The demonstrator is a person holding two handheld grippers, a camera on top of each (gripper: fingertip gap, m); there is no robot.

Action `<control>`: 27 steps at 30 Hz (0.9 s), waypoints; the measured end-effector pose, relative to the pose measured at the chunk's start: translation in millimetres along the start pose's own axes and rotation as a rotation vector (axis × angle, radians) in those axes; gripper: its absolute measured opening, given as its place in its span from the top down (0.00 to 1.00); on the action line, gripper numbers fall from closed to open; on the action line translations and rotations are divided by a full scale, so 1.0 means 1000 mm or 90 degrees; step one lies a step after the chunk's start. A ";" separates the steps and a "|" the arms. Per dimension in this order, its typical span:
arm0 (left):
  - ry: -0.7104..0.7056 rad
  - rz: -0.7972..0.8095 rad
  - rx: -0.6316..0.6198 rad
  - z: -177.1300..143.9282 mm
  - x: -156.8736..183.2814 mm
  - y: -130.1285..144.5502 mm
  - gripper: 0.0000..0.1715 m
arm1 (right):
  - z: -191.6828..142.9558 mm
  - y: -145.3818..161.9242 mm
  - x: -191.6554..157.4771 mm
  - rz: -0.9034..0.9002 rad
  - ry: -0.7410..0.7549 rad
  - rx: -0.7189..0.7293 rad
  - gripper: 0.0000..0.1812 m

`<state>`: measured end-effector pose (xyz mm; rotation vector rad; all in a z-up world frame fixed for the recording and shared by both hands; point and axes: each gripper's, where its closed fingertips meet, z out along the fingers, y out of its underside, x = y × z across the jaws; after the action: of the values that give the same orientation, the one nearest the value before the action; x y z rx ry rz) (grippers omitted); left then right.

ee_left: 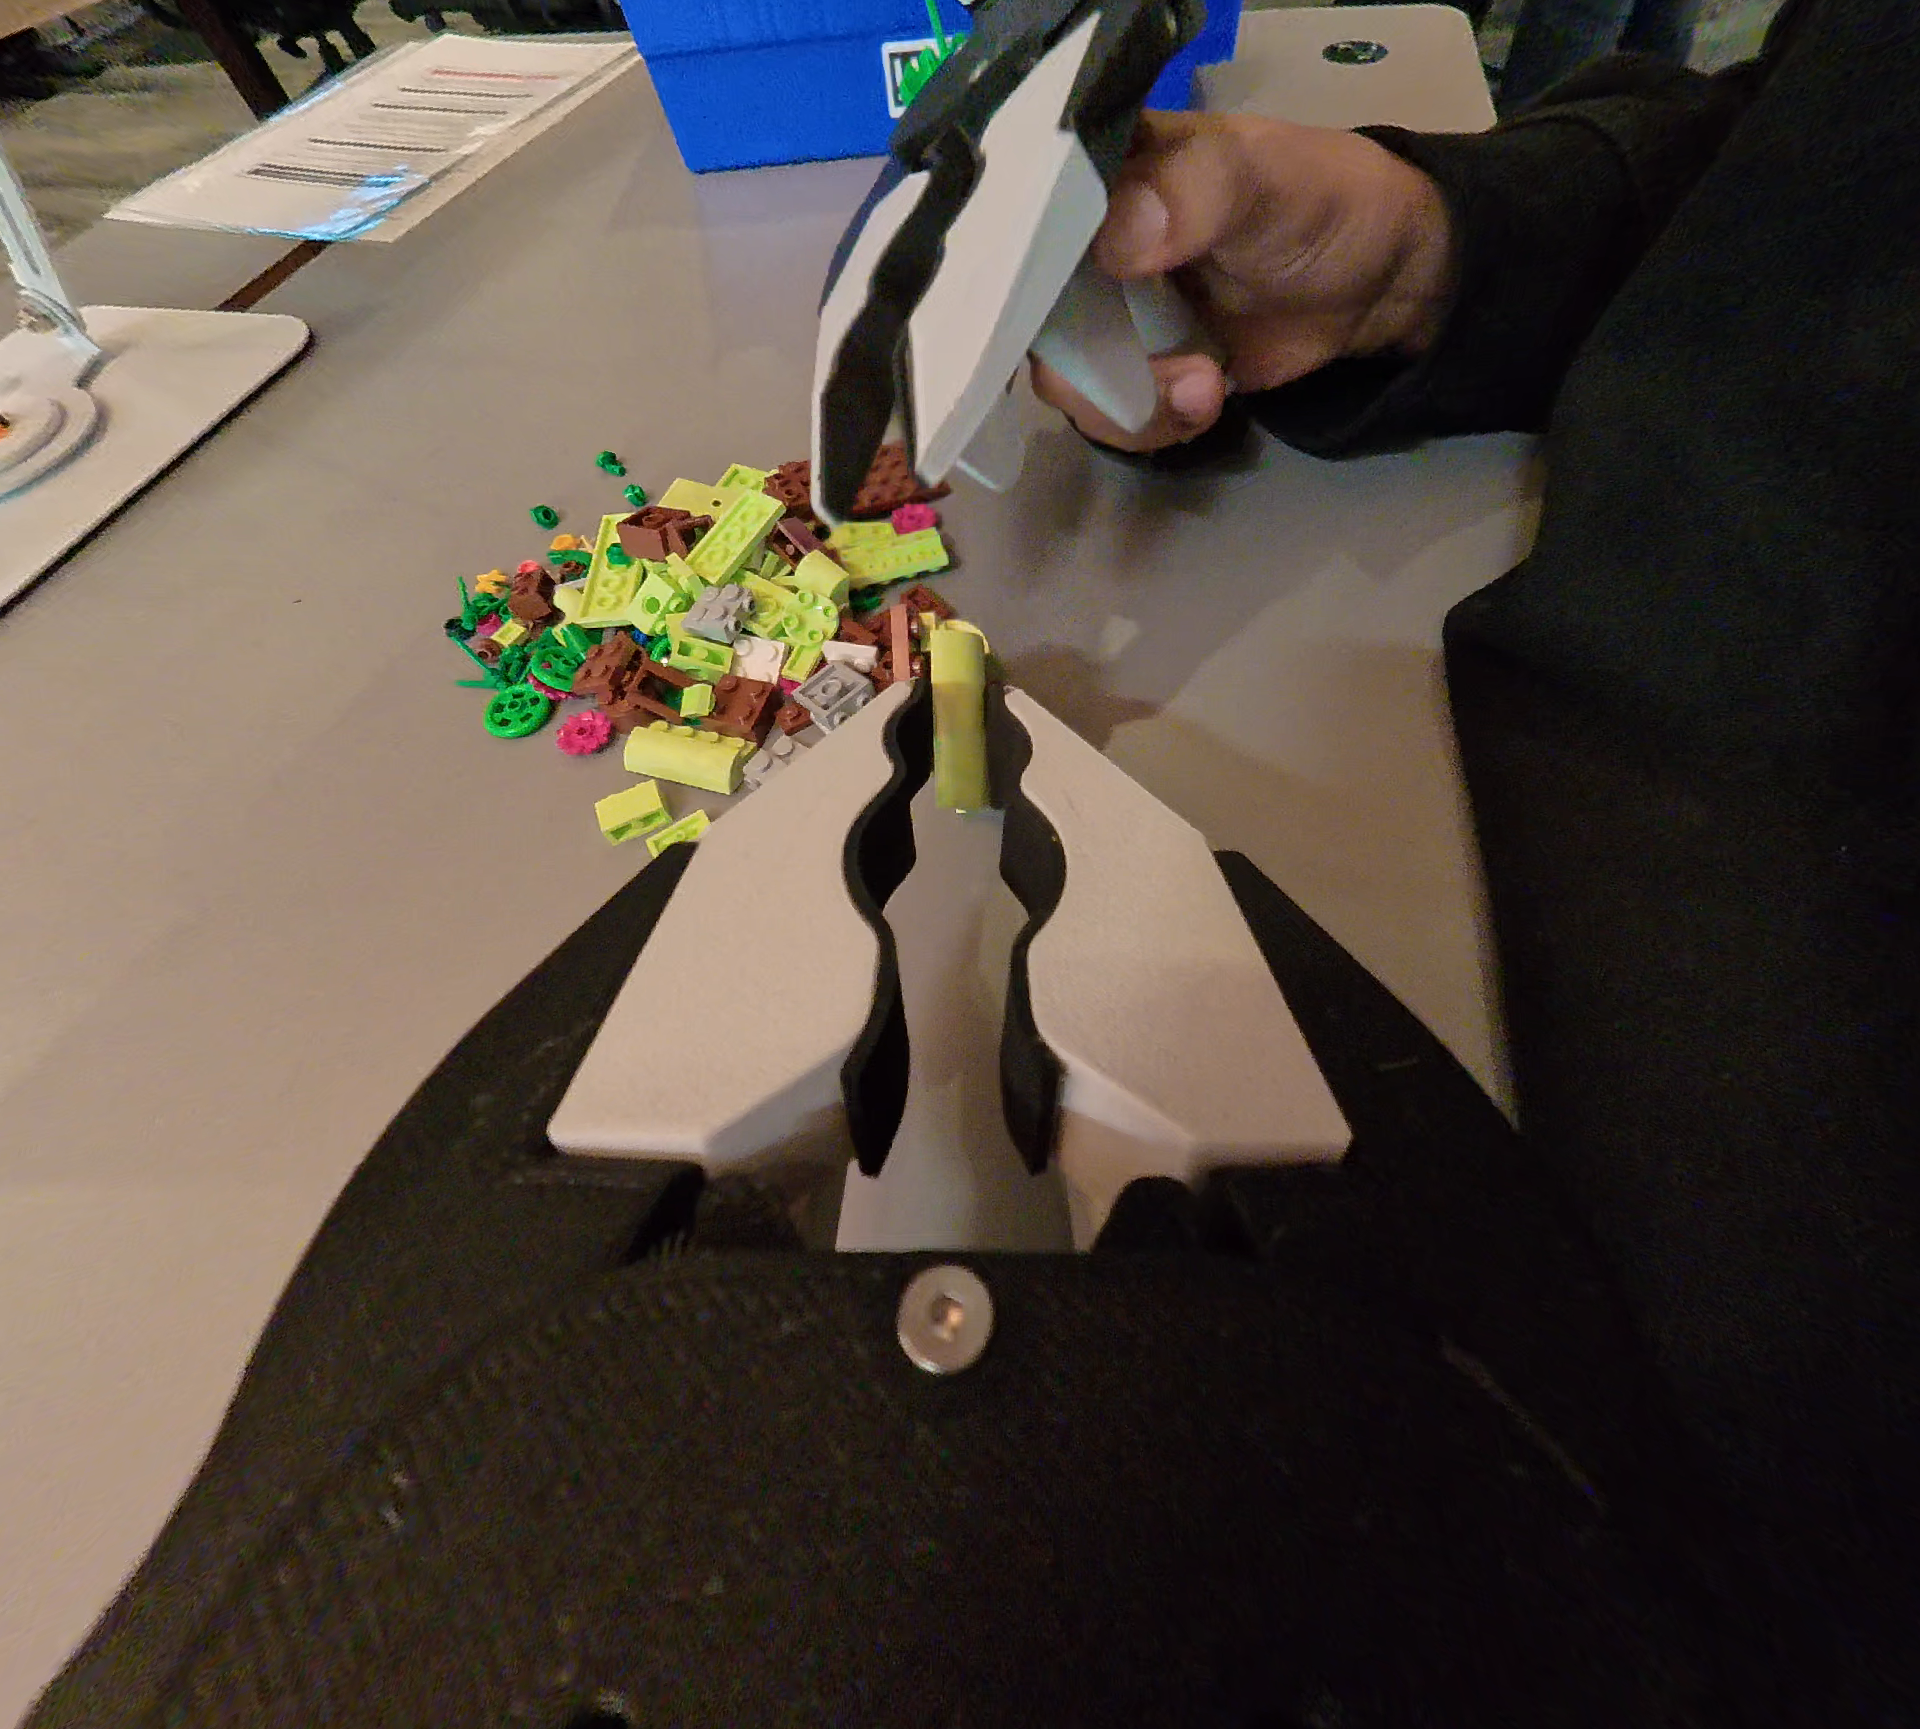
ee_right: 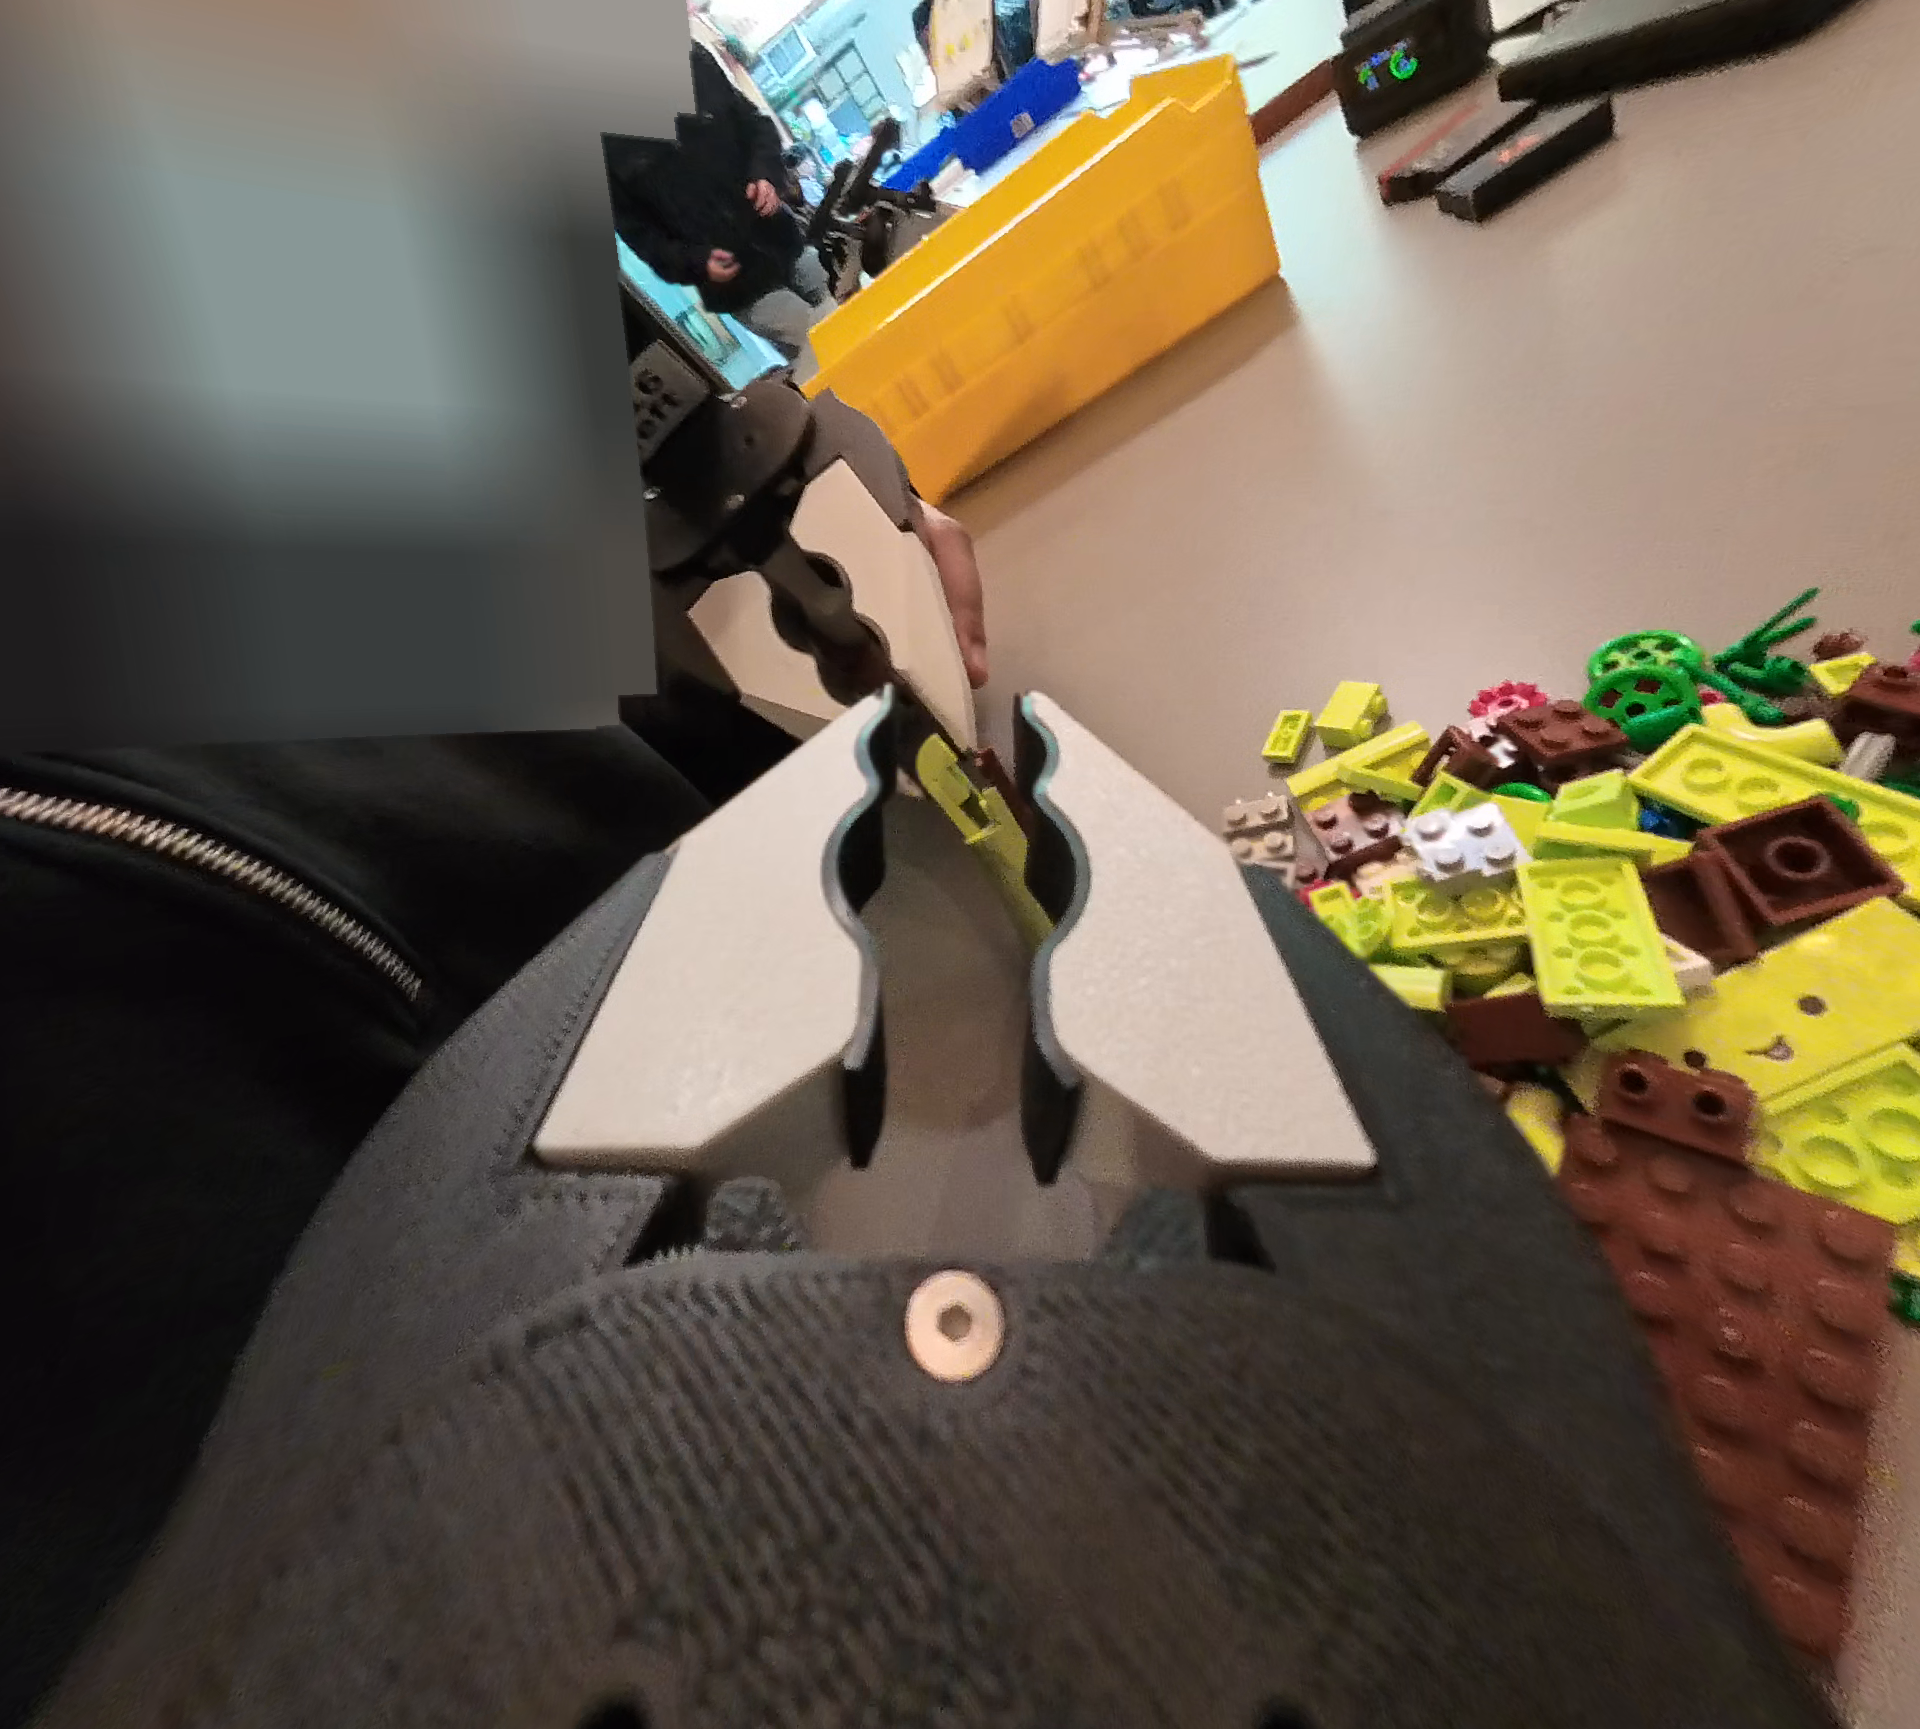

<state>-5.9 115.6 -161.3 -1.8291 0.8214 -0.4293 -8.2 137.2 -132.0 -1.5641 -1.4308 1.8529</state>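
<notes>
Left gripper, fingers nearly together, clamps a lime-green brick at its tips; the brick's long axis runs along the fingers, pointing toward the brick pile just ahead and to the left on the grey table. Right gripper, fingers a narrow gap apart, hangs tip-down over the pile's far edge, beside a brown plate; whether it holds anything cannot be told. The right wrist view shows the lime-green brick close before the right gripper's tips. Blue bin stands beyond the pile, green parts showing at its rim; yellow bin stands well apart, contents hidden.
</notes>
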 end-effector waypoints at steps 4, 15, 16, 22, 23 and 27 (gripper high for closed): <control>0.008 0.013 0.002 -0.001 0.002 0.000 0.97 | -0.004 0.008 -0.002 -0.050 -0.004 -0.034 0.87; 0.040 0.034 0.005 -0.001 0.013 0.000 0.97 | 0.015 0.034 -0.009 -0.095 -0.013 -0.137 0.89; 0.038 0.041 0.007 -0.001 0.013 0.000 0.97 | 0.015 0.034 -0.010 -0.095 -0.018 -0.138 0.90; 0.032 0.066 0.011 -0.001 0.014 0.001 0.97 | 0.014 0.035 -0.012 -0.081 -0.030 -0.138 0.91; 0.035 0.067 0.011 -0.001 0.015 0.001 0.97 | 0.013 0.035 -0.012 -0.079 -0.031 -0.138 0.93; 0.038 0.067 0.013 -0.003 0.016 0.002 0.97 | 0.011 0.030 -0.013 -0.073 -0.037 -0.116 0.96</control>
<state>2.7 102.1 -163.4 -1.7520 0.9462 -0.4257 -2.8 109.0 -150.5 -1.4842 -1.7202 1.7568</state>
